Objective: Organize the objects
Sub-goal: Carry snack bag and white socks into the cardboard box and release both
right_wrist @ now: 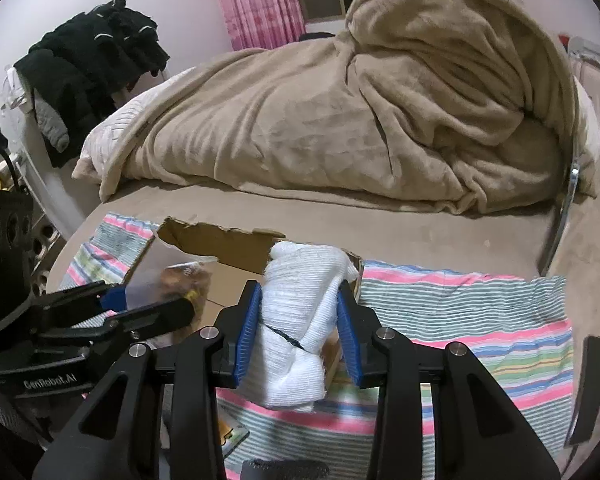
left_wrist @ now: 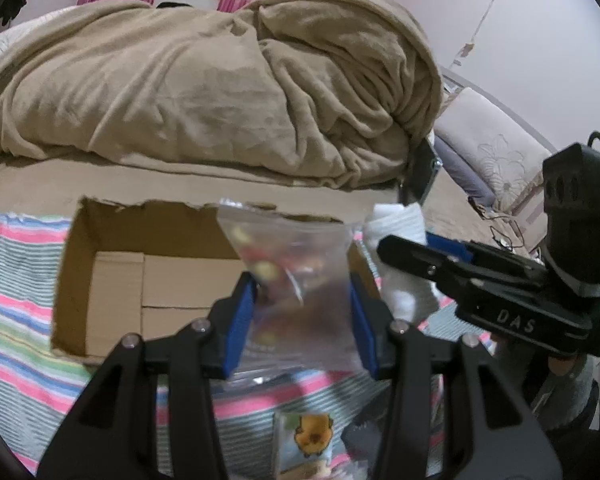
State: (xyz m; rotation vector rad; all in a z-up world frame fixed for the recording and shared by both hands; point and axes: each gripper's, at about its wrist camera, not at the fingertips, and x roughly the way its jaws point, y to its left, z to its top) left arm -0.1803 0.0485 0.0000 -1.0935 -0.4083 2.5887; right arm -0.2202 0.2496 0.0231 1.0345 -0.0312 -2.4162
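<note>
Only the left wrist view shows a small cartoon packet (left_wrist: 306, 438) on the striped cloth (left_wrist: 16, 320) at the near edge. The left gripper (left_wrist: 300, 304) is clamped on a clear bag of sweets (left_wrist: 288, 264), over the near-right corner of the open cardboard box (left_wrist: 112, 280). The right gripper (right_wrist: 298, 328), level, pinches a rolled white towel (right_wrist: 300, 320) at the box's right wall. Beyond lies a heaped tan blanket (right_wrist: 340, 120).
</note>
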